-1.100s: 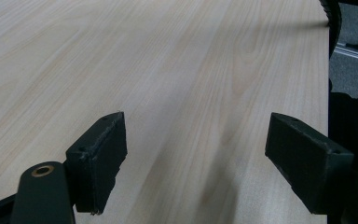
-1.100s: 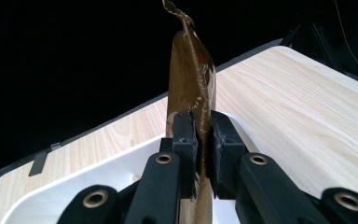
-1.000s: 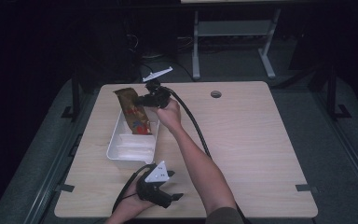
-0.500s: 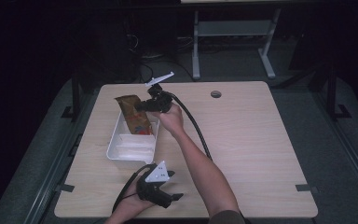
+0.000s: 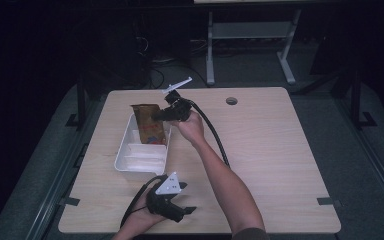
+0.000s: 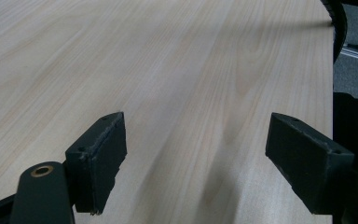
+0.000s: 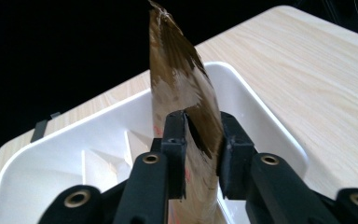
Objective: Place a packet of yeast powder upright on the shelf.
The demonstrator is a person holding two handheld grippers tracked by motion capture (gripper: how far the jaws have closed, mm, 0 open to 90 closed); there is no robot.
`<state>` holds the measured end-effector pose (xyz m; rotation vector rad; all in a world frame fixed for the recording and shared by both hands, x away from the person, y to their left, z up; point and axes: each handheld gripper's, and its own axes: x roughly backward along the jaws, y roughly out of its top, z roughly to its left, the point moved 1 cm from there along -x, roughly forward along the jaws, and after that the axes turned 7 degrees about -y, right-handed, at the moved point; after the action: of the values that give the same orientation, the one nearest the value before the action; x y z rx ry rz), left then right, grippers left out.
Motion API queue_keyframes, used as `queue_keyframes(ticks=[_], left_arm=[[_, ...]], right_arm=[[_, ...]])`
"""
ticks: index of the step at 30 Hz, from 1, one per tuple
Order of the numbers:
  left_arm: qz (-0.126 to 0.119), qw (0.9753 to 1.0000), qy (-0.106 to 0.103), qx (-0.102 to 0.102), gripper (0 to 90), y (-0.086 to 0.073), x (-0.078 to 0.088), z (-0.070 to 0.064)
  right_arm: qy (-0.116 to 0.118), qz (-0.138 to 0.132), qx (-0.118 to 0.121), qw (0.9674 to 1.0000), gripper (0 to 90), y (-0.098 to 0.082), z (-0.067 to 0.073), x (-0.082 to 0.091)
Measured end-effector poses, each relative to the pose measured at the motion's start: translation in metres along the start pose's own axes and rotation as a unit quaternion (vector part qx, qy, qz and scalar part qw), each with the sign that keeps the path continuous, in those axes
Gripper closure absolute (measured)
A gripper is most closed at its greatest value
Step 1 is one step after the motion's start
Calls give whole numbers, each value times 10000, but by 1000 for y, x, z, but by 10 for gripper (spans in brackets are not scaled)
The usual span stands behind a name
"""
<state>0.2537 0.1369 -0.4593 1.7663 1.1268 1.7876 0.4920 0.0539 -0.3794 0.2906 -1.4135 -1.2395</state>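
High view, brown bag (image 5: 150, 126) upright in white tray (image 5: 130, 160), right gripper (image 7: 199, 140) jaws loosening around it.

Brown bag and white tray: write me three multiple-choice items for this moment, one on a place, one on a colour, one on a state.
1. Where is the brown bag?
A. Upright in the far end of the white tray
B. Flat on the table beside the round hole
C. On the floor beyond the table

2. What colour is the tray?
A. Blue
B. Red
C. White

3. How do the left tool's jaws stand?
A. Shut on the bag
B. Open, with nothing between them
C. Shut on a cable

Answers:
1 A: the brown bag stands upright inside the far end of the white tray.
2 C: the tray's rim and dividers are plain white.
3 B: in the left gripper view, the left tool has its jaws wide apart, and bare table shows between them.
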Motion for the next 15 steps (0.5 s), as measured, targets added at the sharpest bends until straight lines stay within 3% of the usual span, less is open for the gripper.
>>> queue_keyframes(ticks=[9, 15], left_arm=[[24, 10000, -7, -12, 200, 0, -1, 0], [-2, 10000, -28, 7, 199, 0, -1, 1]], right_arm=[[-25, 3, -224, 9997, 543, -8, -7, 7], [-73, -22, -305, 9995, 470, -14, -13, 19]])
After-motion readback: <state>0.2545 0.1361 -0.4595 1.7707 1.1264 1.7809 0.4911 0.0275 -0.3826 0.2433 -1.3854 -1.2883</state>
